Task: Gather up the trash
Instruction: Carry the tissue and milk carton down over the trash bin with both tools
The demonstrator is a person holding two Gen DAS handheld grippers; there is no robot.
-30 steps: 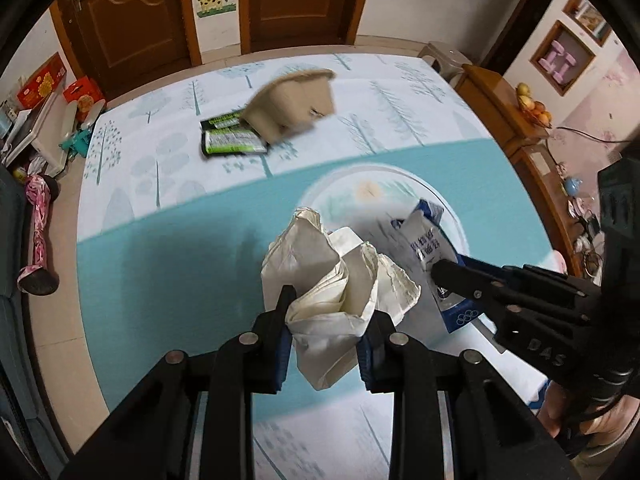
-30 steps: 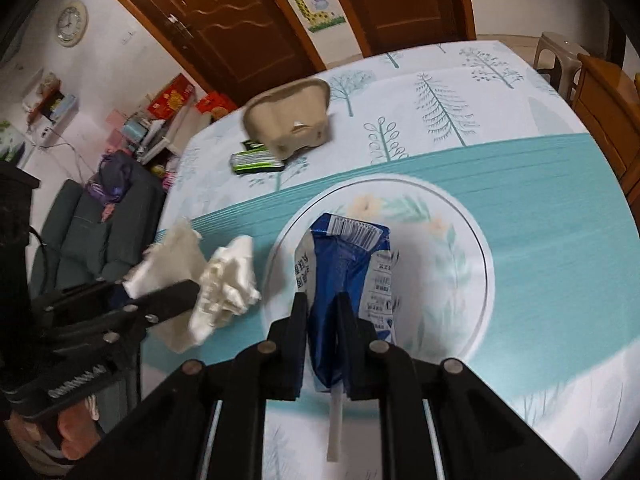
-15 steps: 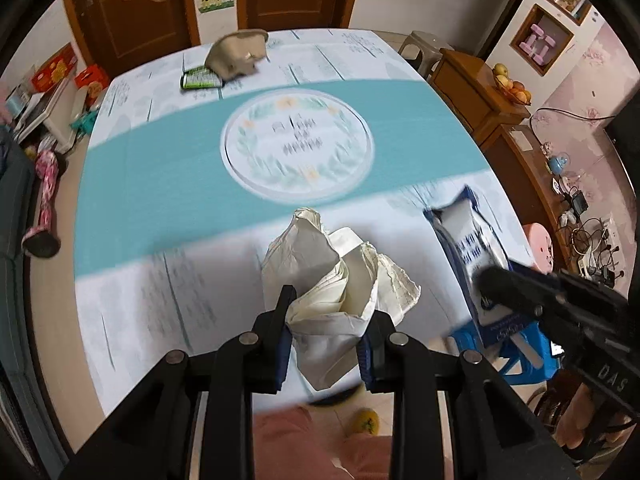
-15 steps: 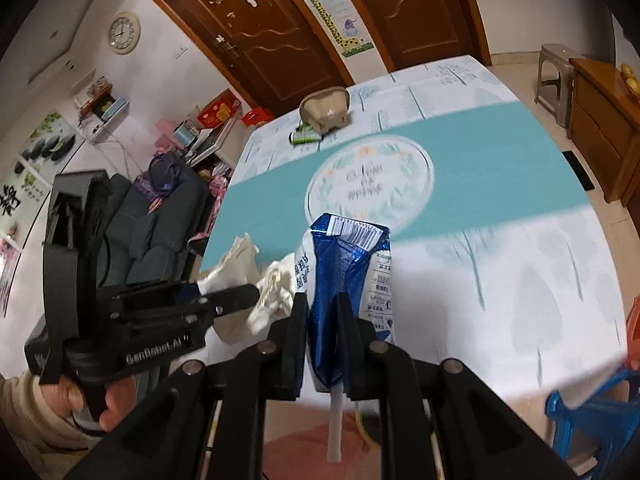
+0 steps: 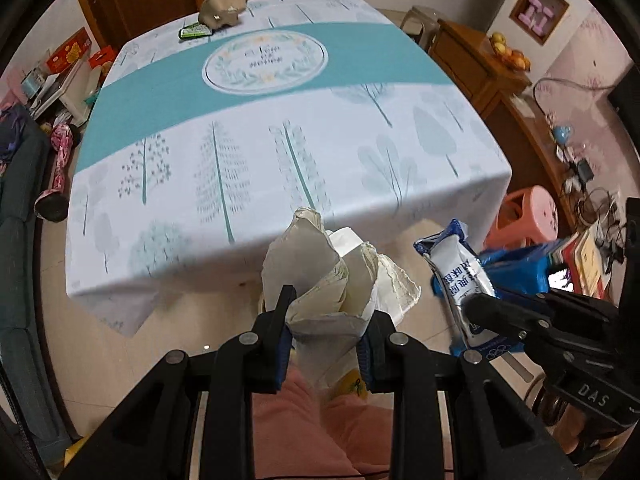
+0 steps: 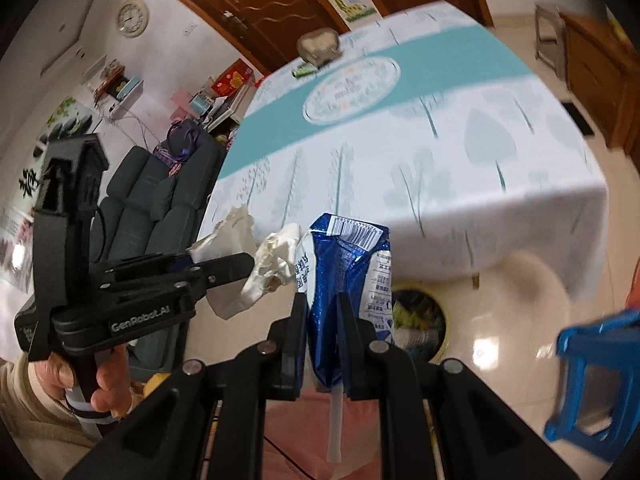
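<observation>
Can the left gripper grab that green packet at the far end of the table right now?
Probably not: the left gripper is shut on crumpled paper, and the green packet lies across the whole table.

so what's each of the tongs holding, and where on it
Left tongs pinch the crumpled paper near its lower end; right tongs pinch the blue milk carton at its lower half.

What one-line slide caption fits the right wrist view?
Right gripper clamps a flattened blue milk carton off the table's edge, above a floor bin.
</observation>
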